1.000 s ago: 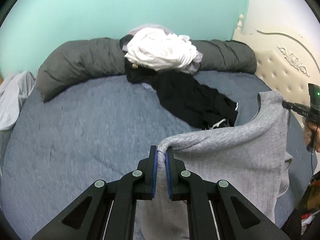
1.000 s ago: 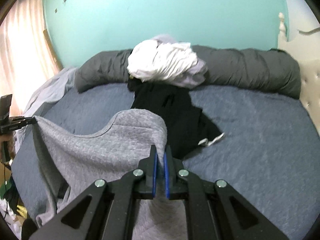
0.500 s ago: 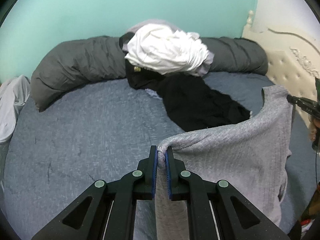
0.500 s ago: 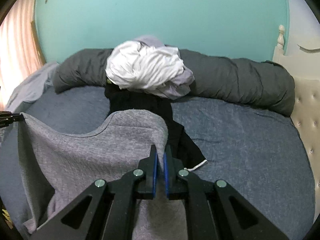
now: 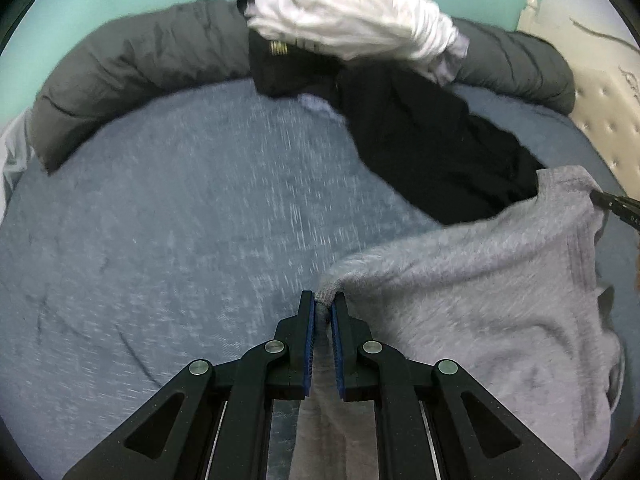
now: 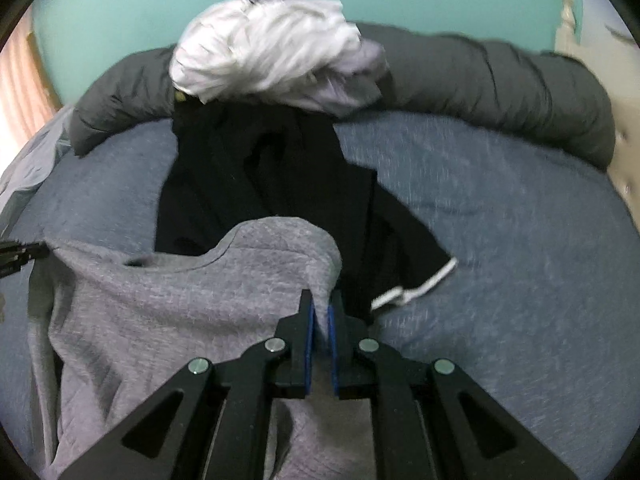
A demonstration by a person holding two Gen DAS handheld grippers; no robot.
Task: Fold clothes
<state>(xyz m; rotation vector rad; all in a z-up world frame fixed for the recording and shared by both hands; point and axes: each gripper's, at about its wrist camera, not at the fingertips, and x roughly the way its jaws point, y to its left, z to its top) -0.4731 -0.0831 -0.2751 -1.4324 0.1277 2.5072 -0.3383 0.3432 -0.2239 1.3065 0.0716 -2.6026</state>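
Observation:
A grey knit top (image 5: pixel 480 300) hangs stretched between both grippers over the blue bed (image 5: pixel 160 240). My left gripper (image 5: pixel 323 308) is shut on one shoulder corner of it, with the fabric pinched between the blue pads. The right gripper (image 6: pixel 320 308) grips the other shoulder of the grey top (image 6: pixel 160 320). Its jaws are opening slightly, and cloth is still between the pads. Each gripper shows in the other's view: the right gripper's tip (image 5: pixel 616 206) at the right edge, the left gripper's tip (image 6: pixel 16 256) at the left edge. The top's lower part droops out of sight.
A black garment (image 6: pixel 272 188) lies spread on the bed just beyond the top. A crumpled white garment (image 6: pixel 268 48) sits on a rolled dark grey duvet (image 6: pixel 500 80) along the teal wall. A padded cream headboard (image 5: pixel 600 92) stands at the right.
Both grippers have sunk toward the bed and moved forward with the grey top held between them. The black and white clothes now look closer and larger.

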